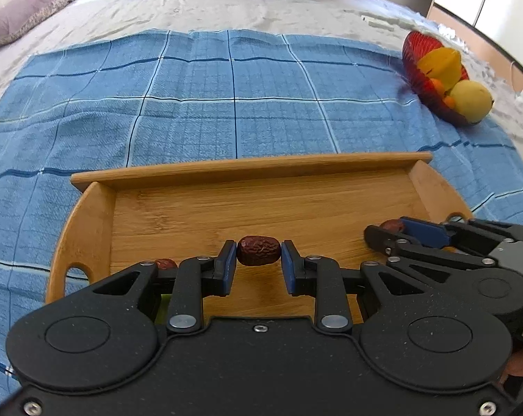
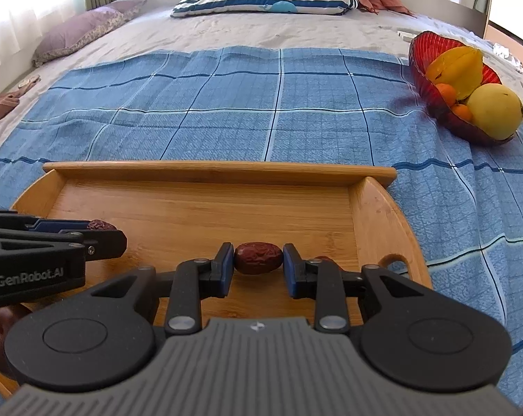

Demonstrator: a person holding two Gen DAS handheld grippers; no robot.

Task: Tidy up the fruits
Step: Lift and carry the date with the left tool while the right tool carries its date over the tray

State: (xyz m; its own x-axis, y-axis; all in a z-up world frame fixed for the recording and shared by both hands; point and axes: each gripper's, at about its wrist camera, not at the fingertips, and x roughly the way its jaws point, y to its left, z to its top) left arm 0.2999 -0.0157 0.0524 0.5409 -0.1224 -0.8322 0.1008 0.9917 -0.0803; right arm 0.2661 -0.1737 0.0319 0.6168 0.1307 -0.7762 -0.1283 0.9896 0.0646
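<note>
Left gripper (image 1: 258, 254) clamped on a red date (image 1: 258, 250), pads on both ends, over the wooden tray (image 1: 247, 166). Right gripper (image 2: 258, 257) clamped on a second date (image 2: 258, 257), same tray. In the left view the right gripper sits at 3 o'clock; a third date (image 1: 166, 263) peeks at 9 o'clock. Red fruit bowl (image 2: 422, 52) at 2 o'clock on the blue checked cloth (image 2: 226, 111), holding a starfruit (image 2: 457, 67), a yellow pear (image 2: 495, 111) and small oranges (image 2: 447, 93).
</note>
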